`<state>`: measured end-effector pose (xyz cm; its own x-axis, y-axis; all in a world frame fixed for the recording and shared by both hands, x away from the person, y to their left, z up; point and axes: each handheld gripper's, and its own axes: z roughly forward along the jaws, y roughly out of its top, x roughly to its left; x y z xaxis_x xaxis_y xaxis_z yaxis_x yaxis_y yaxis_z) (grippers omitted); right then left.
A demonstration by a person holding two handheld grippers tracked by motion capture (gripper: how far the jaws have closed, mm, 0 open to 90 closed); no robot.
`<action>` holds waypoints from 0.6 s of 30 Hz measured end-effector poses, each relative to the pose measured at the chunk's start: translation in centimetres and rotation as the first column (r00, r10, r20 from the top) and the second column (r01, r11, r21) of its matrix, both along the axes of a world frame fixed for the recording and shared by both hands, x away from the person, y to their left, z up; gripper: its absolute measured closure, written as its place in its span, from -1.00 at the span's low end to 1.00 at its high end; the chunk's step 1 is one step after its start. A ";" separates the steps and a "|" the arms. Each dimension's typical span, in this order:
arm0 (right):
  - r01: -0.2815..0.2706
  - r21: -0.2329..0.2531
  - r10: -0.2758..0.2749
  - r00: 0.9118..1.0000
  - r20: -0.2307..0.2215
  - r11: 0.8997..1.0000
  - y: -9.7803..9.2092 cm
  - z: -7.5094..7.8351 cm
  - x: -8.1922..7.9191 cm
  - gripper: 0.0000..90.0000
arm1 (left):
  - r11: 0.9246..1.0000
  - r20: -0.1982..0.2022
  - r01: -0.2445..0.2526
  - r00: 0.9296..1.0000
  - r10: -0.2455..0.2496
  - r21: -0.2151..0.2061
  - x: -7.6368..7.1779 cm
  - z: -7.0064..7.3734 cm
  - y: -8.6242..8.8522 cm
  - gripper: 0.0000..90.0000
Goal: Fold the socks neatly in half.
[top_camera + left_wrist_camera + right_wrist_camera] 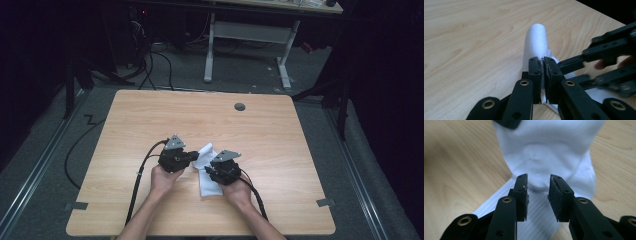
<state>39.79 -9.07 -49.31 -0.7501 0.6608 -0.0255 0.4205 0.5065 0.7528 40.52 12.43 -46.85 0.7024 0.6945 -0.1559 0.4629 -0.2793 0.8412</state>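
Note:
A white sock [209,176] lies near the front middle of the wooden table [150,115], partly rolled or folded over. My left gripper [192,159] is shut on a fold of the sock [536,42], its pads [535,72] pinching the white fabric between them. My right gripper [212,170] sits over the sock from the right, its jaws open with a gap, astride the sock's ribbed part [536,157]. In the left gripper view the right gripper [609,62] reaches in from the right, blurred.
A grey round grommet [240,106] sits in the table's far part. Tape marks [76,205] lie at the front corners. Cables [137,185] trail from both grippers toward the front edge. A white desk frame [250,35] stands on the floor beyond the table.

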 end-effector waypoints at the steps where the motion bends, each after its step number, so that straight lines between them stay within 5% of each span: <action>1: -0.009 0.006 0.009 1.000 0.007 1.000 -0.3 0.3 -0.5 0.51 | 1.000 -0.003 0.001 1.000 -0.001 -0.003 0.0 -0.1 0.0 0.89; 10: -0.046 -0.007 0.046 0.999 -0.010 0.999 -2.2 -0.3 -4.1 0.46 | 1.000 0.007 0.027 1.000 -0.027 0.000 -0.6 -0.1 -0.4 0.89; 15: -0.022 0.014 0.023 1.000 -0.016 1.000 -2.4 -1.2 -4.4 0.48 | 0.999 0.020 0.042 0.999 -0.042 -0.001 -0.9 0.0 -0.7 0.89; 18: -0.012 0.009 0.012 1.000 0.020 1.000 -1.9 -1.6 -4.4 0.50 | 0.998 0.045 0.055 0.997 -0.056 0.019 -1.5 0.4 -0.9 0.89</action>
